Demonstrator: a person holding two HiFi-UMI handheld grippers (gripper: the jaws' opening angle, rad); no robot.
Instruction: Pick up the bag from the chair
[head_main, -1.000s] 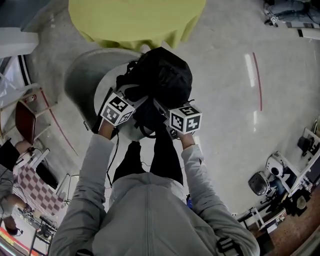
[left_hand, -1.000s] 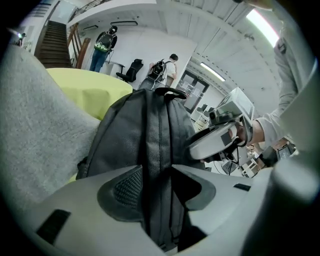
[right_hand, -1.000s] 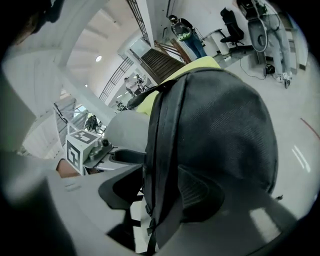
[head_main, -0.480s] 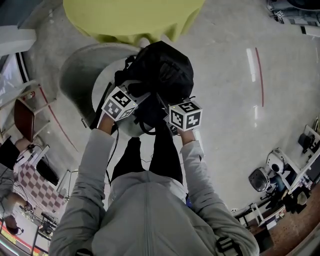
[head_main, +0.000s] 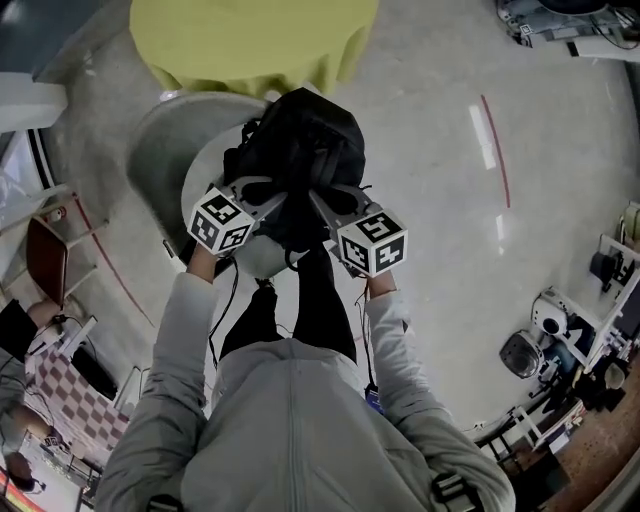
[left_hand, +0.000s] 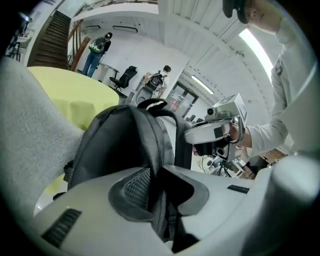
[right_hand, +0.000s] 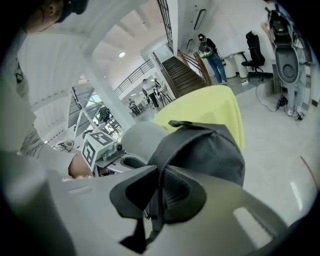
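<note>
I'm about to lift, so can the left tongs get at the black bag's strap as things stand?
Looks like yes: the left tongs are shut on a strap of the black bag, nothing in between. The right tongs clamp a second strap.

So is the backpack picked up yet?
Done: the left gripper and right gripper are each shut on a strap of the black backpack. In hand: holding it over the grey chair. Left: carrying it clear; I can't tell if it's off the seat yet.
</note>
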